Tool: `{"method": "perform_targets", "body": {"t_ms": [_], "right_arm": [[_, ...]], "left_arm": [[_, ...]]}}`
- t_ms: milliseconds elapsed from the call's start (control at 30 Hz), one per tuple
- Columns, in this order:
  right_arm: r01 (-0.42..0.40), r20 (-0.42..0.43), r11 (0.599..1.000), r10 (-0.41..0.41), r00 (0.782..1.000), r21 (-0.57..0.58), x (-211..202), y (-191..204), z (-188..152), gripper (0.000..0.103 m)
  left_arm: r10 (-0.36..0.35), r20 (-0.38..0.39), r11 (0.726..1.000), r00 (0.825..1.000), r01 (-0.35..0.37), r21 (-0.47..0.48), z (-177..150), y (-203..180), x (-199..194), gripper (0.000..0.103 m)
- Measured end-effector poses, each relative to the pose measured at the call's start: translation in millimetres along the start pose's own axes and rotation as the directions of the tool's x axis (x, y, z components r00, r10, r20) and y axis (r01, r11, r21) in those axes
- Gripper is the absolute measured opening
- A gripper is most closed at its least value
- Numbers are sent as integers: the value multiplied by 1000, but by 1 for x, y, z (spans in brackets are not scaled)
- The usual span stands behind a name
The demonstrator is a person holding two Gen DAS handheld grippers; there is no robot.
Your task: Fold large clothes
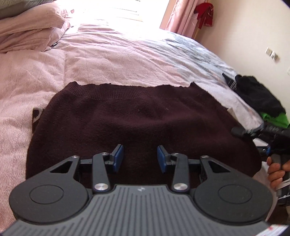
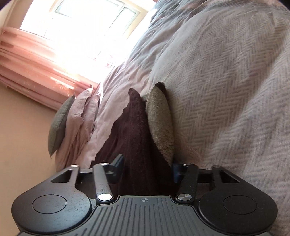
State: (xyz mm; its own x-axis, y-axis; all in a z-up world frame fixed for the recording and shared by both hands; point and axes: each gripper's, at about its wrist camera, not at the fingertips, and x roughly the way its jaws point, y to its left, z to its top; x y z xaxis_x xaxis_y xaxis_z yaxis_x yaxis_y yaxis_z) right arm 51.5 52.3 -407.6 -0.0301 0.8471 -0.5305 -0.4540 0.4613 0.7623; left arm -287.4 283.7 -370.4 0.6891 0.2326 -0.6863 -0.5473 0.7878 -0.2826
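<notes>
A dark maroon knit sweater (image 1: 137, 118) lies flat on the pink bedcover (image 1: 112, 54), its ribbed hem at the far side. My left gripper (image 1: 140, 158) hovers over its near part, blue pads apart with nothing between them, only the knit underneath. My right gripper (image 2: 146, 168) is rolled on its side at the sweater's edge, and a bunch of the maroon sweater (image 2: 134, 130) fills the gap from pad to pad. An olive-brown piece of fabric (image 2: 159, 123) lies against that bunch. In the left wrist view the right gripper (image 1: 241, 131) shows at the sweater's right edge, held by a hand (image 1: 275, 172).
Pink pillows (image 1: 30, 30) are piled at the head of the bed. A heap of black and green clothes (image 1: 261, 98) sits on the bed's right side over a pale patterned blanket (image 1: 192, 49). Pink curtains (image 1: 181, 16) and a bright window stand beyond the bed, a wall at right.
</notes>
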Motion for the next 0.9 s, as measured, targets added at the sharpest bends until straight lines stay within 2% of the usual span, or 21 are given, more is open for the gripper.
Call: {"method": "perform_targets", "body": {"t_ms": [67, 133, 200, 233, 267, 333, 433, 467, 500, 567, 633, 667, 700, 733, 767, 800, 833, 867, 900], "right_arm": [[69, -5, 996, -69, 998, -49, -1, 16, 1, 19], [180, -18, 981, -182, 983, -72, -2, 39, 5, 17], [314, 3, 933, -319, 948, -178, 1, 80, 5, 17], [378, 28, 892, -383, 923, -248, 4, 104, 3, 17], [438, 72, 836, -441, 895, -331, 8, 134, -4, 17], [522, 168, 693, -514, 841, -497, 23, 190, -23, 17], [589, 341, 397, -539, 770, -704, 64, 271, -90, 17], [594, 380, 312, -534, 755, -741, 77, 290, -112, 17], [592, 423, 208, -523, 740, -778, 95, 306, -143, 17], [561, 477, 22, -499, 724, -827, 135, 322, -206, 17], [498, 475, -97, -498, 725, -862, 172, 308, -261, 17], [459, 460, -135, -508, 729, -878, 188, 296, -283, 19], [453, 477, -180, -504, 720, -873, 198, 285, -301, 23], [480, 540, -251, -467, 701, -840, 204, 272, -316, 23], [497, 574, -287, -434, 694, -819, 203, 265, -323, 24], [498, 575, -287, -425, 699, -818, 198, 264, -324, 26], [479, 549, -269, -429, 717, -835, 190, 267, -321, 28], [452, 509, -235, -439, 741, -861, 179, 272, -316, 35], [429, 462, -177, -437, 772, -886, 163, 278, -309, 43]], "left_arm": [[2, 22, 999, 1000, -2, -33, 3, 11, -12, 34], [17, 53, 997, 998, -13, -74, 5, 27, -28, 34], [40, 82, 992, 996, -29, -121, 5, 49, -47, 34], [53, 97, 989, 994, -39, -146, 4, 61, -57, 33], [71, 114, 984, 991, -51, -173, 2, 75, -69, 33], [97, 147, 974, 984, -64, -217, -3, 99, -90, 33], [117, 181, 958, 976, -63, -281, -15, 133, -119, 33], [126, 185, 950, 975, -65, -304, -21, 145, -128, 33], [133, 186, 944, 973, -67, -323, -26, 155, -134, 33], [140, 183, 932, 973, -67, -356, -38, 171, -142, 33], [144, 169, 918, 975, -68, -390, -49, 185, -148, 33], [145, 158, 909, 977, -68, -410, -57, 190, -150, 33], [143, 150, 902, 978, -67, -426, -63, 194, -152, 33], [140, 145, 897, 980, -64, -437, -69, 196, -155, 33], [137, 142, 895, 980, -61, -443, -74, 196, -156, 33], [134, 141, 893, 981, -58, -447, -77, 195, -158, 33], [128, 139, 892, 982, -53, -450, -79, 192, -160, 33], [121, 138, 891, 983, -47, -452, -78, 189, -159, 33], [111, 142, 892, 984, -35, -452, -76, 184, -159, 33]]}}
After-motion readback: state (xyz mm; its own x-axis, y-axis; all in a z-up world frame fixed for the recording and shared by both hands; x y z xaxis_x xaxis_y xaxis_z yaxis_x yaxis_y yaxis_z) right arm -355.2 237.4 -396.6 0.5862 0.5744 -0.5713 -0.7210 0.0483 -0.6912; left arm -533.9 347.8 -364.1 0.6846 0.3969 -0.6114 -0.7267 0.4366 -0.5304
